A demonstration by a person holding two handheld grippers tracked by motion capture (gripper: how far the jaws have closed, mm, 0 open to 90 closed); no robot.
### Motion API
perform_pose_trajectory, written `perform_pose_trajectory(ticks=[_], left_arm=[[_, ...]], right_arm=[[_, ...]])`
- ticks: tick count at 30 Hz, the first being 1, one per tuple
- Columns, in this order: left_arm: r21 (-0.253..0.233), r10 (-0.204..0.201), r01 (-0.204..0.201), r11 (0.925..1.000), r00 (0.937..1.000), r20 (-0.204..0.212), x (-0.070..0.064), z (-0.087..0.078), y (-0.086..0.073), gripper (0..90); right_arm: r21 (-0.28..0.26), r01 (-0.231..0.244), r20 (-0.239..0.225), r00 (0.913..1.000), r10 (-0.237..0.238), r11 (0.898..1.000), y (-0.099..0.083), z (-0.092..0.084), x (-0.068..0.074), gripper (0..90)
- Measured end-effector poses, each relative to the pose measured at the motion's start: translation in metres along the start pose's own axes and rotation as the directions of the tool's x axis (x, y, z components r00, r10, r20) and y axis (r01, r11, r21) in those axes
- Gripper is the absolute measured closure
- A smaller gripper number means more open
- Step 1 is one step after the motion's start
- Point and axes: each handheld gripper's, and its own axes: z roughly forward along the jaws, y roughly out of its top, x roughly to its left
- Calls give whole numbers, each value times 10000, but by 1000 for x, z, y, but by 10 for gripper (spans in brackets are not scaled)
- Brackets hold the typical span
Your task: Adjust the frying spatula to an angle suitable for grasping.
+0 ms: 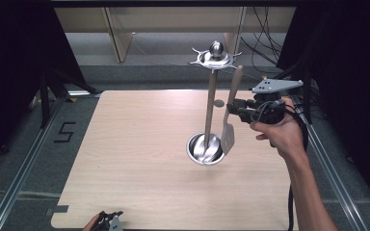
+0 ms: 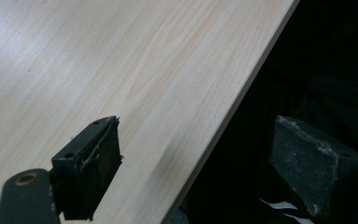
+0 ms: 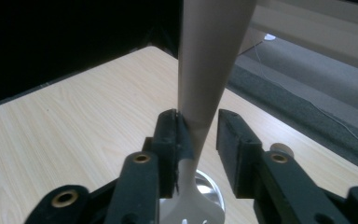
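A spatula [image 1: 229,120] with a pale wooden handle and a slotted metal blade hangs upright in the air, slightly tilted, and my right gripper [image 1: 233,109] is shut on its lower handle. In the right gripper view the handle [image 3: 205,70] rises between the jaws of the right gripper [image 3: 199,114] and lies against one pad [image 3: 179,135]. Just left of it stands a utensil stand [image 1: 209,103]: a round metal base [image 1: 204,149], a wooden pole and a metal top with hooks [image 1: 215,57]. The blade hangs beside the base's right rim. My left gripper [image 1: 109,221] is open at the table's near edge, holding nothing.
The light wooden table [image 1: 139,144] lies bare around the stand. In the left gripper view the left gripper [image 2: 196,121] straddles the table's edge [image 2: 233,107], with dark floor beyond. Cables and a wooden frame lie behind the table, and metal rails run along both sides.
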Motion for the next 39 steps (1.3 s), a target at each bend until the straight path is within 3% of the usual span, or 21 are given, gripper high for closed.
perform_pose_trajectory(ticks=[2, 3, 4, 6, 7, 8, 11, 14, 15, 16, 27, 30, 32, 34, 39], left_arm=[[-6, -8, 8, 10000, 10000, -30, 0, 0, 0, 154], [-25, -17, 17, 10000, 10000, -31, 0, 0, 0, 154], [-25, -16, 16, 10000, 9998, -217, 0, -2, 0, 154], [-37, -21, 20, 10000, 9996, -273, 0, -1, 0, 154], [-30, -16, 15, 10000, 9996, -280, 0, -1, 0, 154], [-38, -16, 15, 10000, 9996, -271, 0, -1, 0, 154], [-36, -12, 12, 10000, 10000, -95, 0, 0, 0, 154], [0, -3, 3, 10000, 9999, -157, 0, 0, 0, 154], [5, -14, 14, 10000, 9996, -275, 0, -1, 0, 154], [4, -31, 31, 10000, 9996, -267, 0, -1, 0, 154], [5, -22, 22, 10000, 9995, -308, 0, -1, 0, 154], [-20, -42, 41, 10000, 9996, -262, 0, -1, 0, 154], [-1, -35, 35, 10000, 9995, -306, 0, -1, 0, 154], [10, -15, 16, 10000, 9994, -331, 0, -1, 0, 154], [18, 2, -2, 10000, 9995, -331, 0, -1, 0, 154]], right_arm=[[-105, 29, 89, 10000, -28, 9999, -1, -3, 0, 610], [-164, -187, 85, 9998, 188, 9997, -2, -5, 1, 597], [-213, -232, 109, 9997, 235, 9995, -4, -8, 3, 542], [-293, -210, 74, 9997, 212, 9994, -5, -9, 3, 510], [-613, -300, 277, 9991, 317, 9977, -8, -11, 4, 480], [-607, -613, 136, 9980, 623, 9963, -12, -16, 6, 468], [-590, -448, 187, 9988, 459, 9973, -17, -20, 5, 455], [-696, -588, 142, 9981, 599, 9958, -24, -24, 6, 443], [-811, -389, 200, 9990, 406, 9960, -26, -24, 4, 440], [-599, -665, 146, 9976, 675, 9960, -29, -27, 5, 434], [-910, -555, 326, 9977, 587, 9943, -54, -33, 4, 419], [-996, -817, 376, 9956, 858, 9917, -61, -33, 7, 418], [-1075, -576, 381, 9973, 620, 9925, -65, -33, 5, 416], [-1050, -758, 399, 9960, 804, 9916, -68, -32, 8, 416], [-905, -596, 439, 9970, 638, 9941, -72, -32, 8, 412]])
